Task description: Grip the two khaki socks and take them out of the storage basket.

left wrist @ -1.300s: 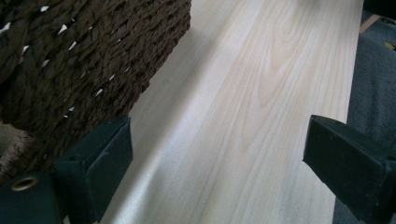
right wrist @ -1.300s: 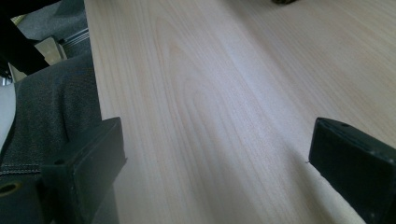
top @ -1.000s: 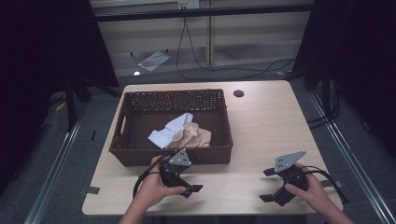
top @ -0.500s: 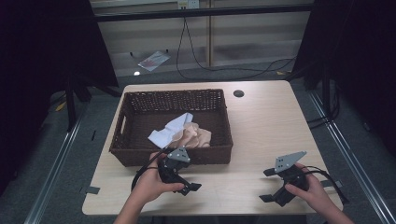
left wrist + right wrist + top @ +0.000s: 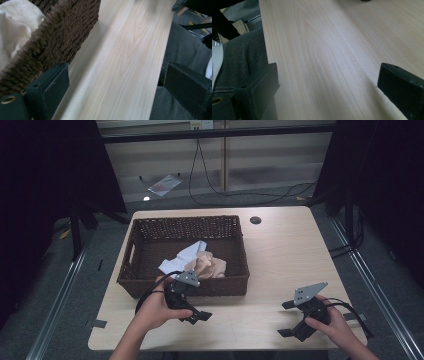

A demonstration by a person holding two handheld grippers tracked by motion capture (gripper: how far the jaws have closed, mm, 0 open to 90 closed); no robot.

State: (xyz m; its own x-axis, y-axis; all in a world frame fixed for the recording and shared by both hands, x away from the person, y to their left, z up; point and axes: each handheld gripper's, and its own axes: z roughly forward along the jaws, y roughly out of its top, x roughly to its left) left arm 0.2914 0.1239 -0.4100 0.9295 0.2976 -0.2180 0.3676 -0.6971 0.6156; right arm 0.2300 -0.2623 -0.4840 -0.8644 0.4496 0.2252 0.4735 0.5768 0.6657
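A dark woven basket point(image 5: 145, 285) stands on the left half of the pale wooden table point(image 5: 285, 255). Inside it lie a white cloth point(image 5: 181, 260) and a beige cloth point(image 5: 211, 266), crumpled together near the front wall. My left gripper point(image 5: 195, 313) hovers just in front of that wall, open and holding nothing. In the left gripper view the basket's rim point(image 5: 62, 32) and the pale cloth point(image 5: 15, 30) sit at the left, beside the open left gripper point(image 5: 116, 77). My right gripper point(image 5: 287, 319) is open over bare wood near the front right edge, as the right gripper point(image 5: 329, 77) view confirms.
A round cable hole point(image 5: 256, 220) sits in the table's far side, right of the basket. Black stands and curtains flank the table. Cables and a clear packet point(image 5: 162, 183) lie on the floor behind. The table's front edge point(image 5: 160, 57) runs close under both grippers.
My left gripper has shifted slightly left and toward the basket's front wall. The right gripper and the cloths have stayed put.
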